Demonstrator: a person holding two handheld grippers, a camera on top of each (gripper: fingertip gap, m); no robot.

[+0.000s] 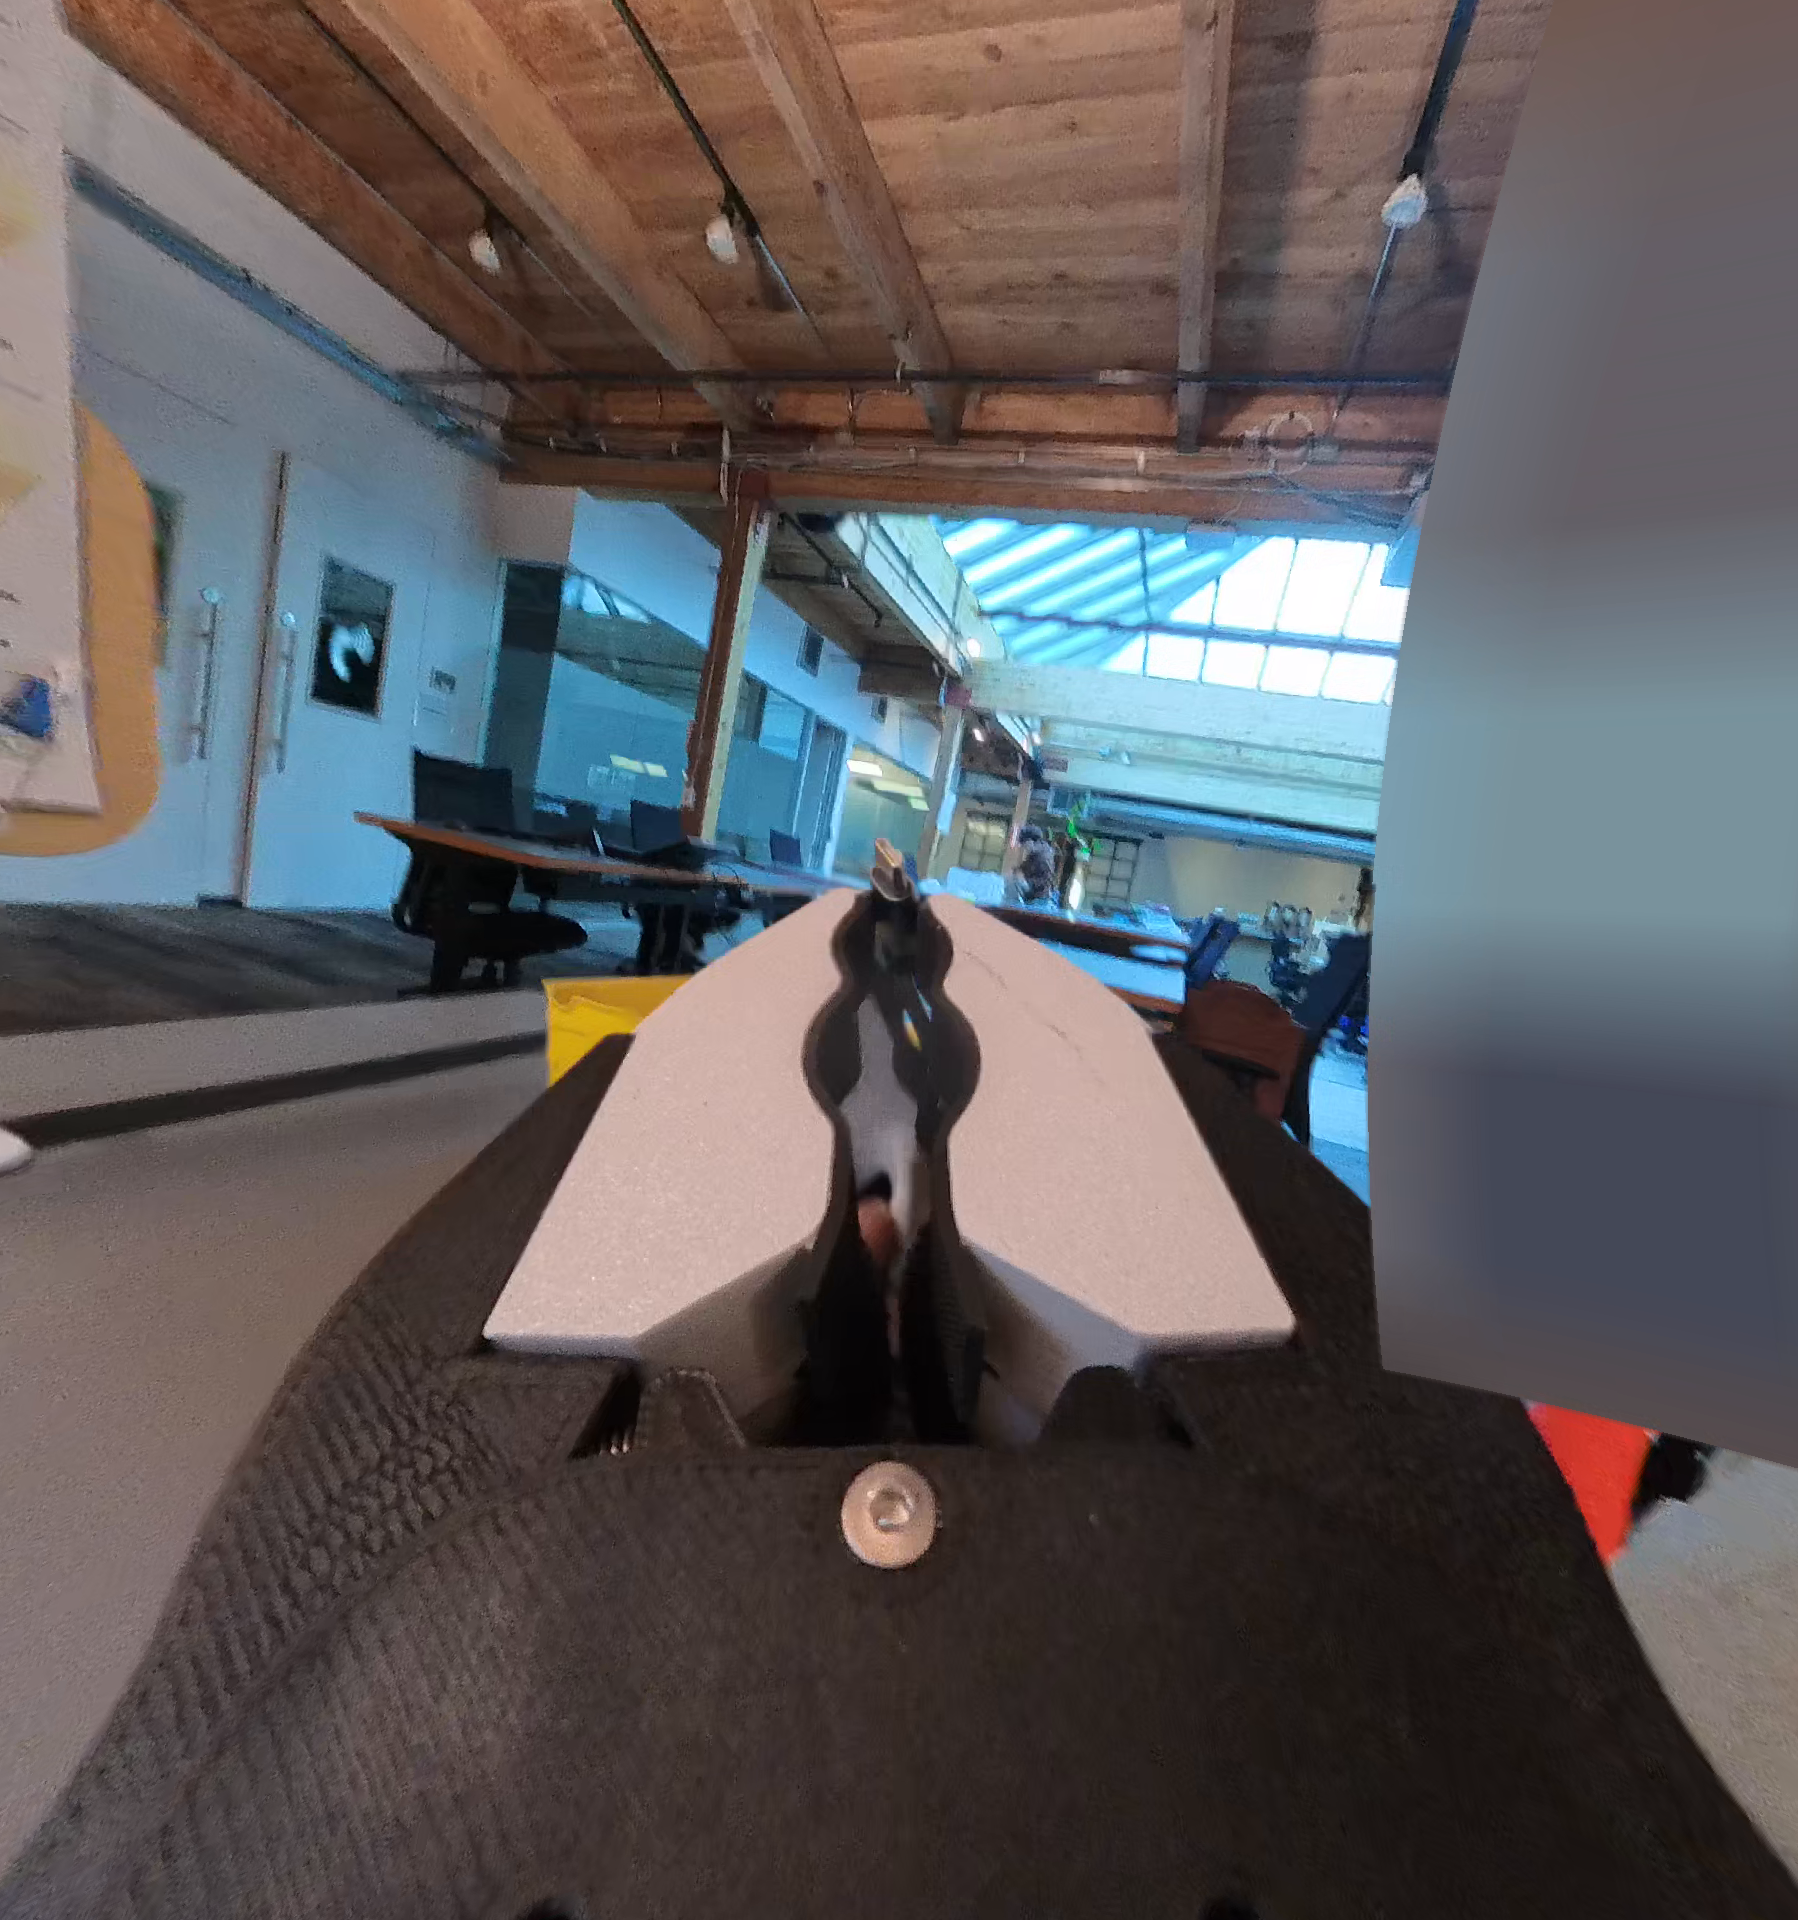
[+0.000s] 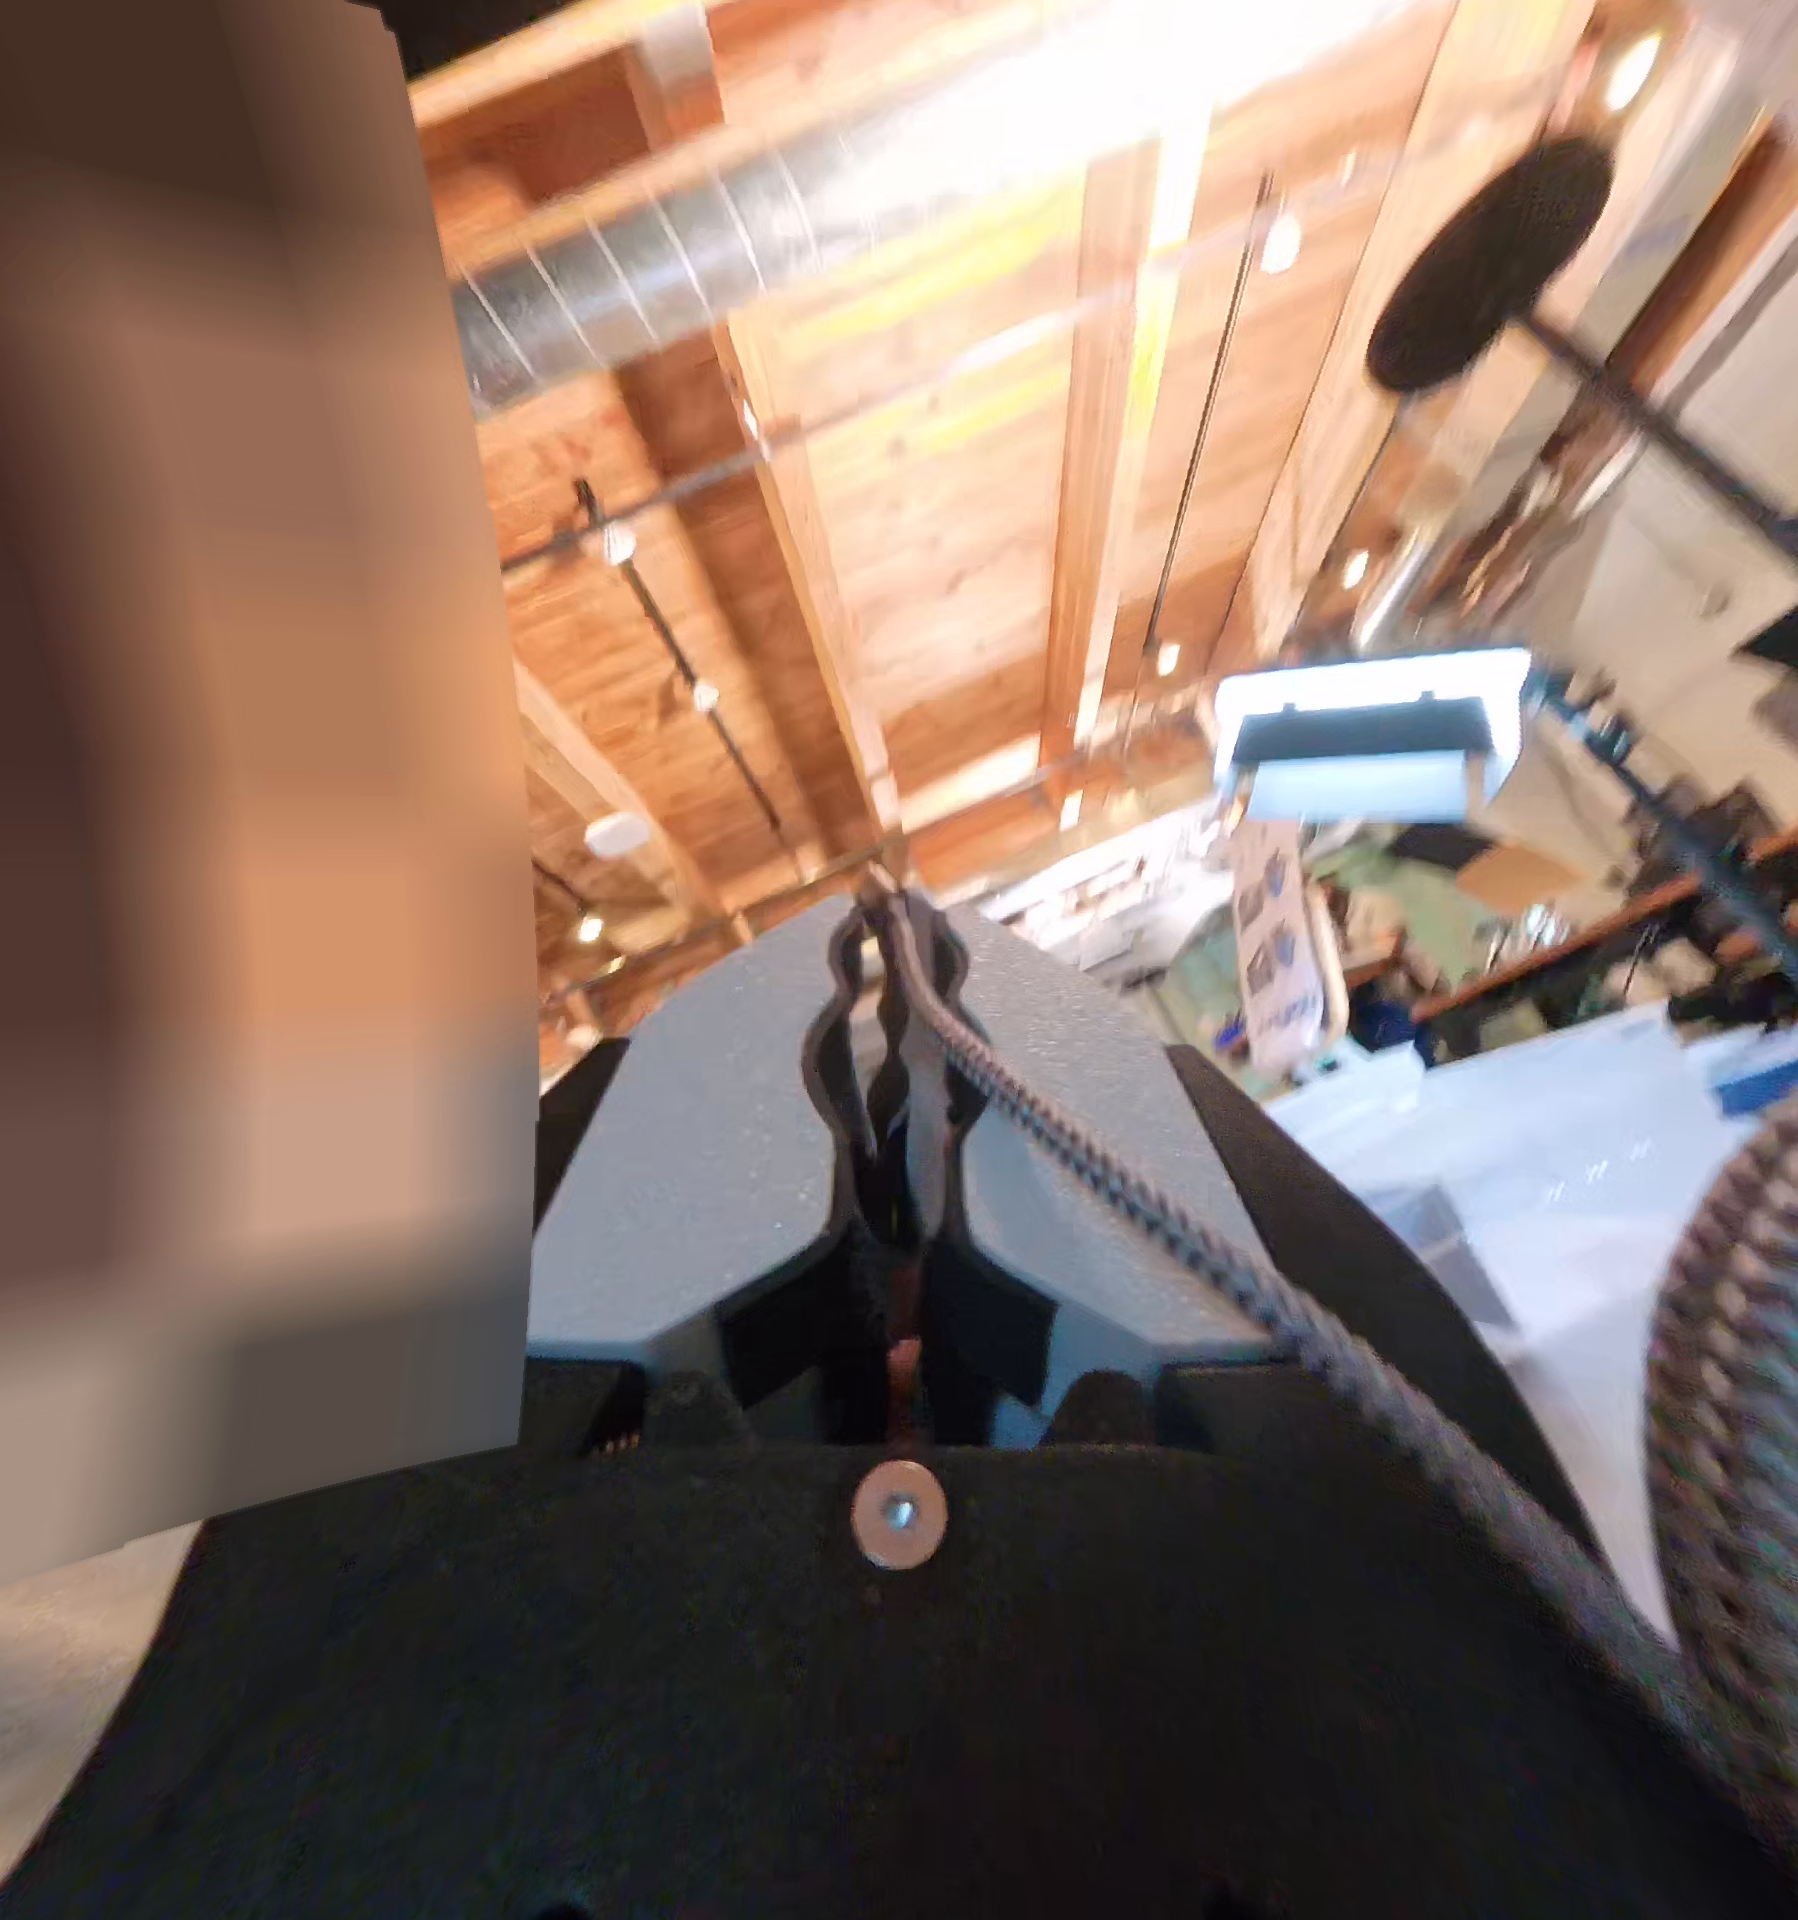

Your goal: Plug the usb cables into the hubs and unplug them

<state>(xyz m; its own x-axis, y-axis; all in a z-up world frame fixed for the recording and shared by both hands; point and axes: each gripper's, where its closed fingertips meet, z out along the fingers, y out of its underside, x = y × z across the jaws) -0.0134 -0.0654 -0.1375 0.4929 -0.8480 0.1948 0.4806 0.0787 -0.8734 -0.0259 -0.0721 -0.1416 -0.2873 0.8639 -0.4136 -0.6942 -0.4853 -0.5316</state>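
Note:
In the left wrist view my left gripper [image 1: 890, 906] is shut on a USB plug [image 1: 889, 871]; its small metal tip sticks out past the grey fingertips [image 1: 770, 997] and points up toward the room. In the right wrist view my right gripper [image 2: 890, 914] is shut on a braided dark cable [image 2: 1103, 1153], which runs from between the fingertips back over the right finger and loops thick at the right edge [image 2: 1768, 1403]. The view is blurred and tilted toward the ceiling. No hub shows in either view.
A grey tabletop [image 1: 199, 1299] lies below the left gripper, with a yellow bin [image 1: 604, 1013] behind it and an orange object [image 1: 1591, 1475] at right. A white table surface [image 2: 1497, 1195] sits at the right. Office desks stand far off.

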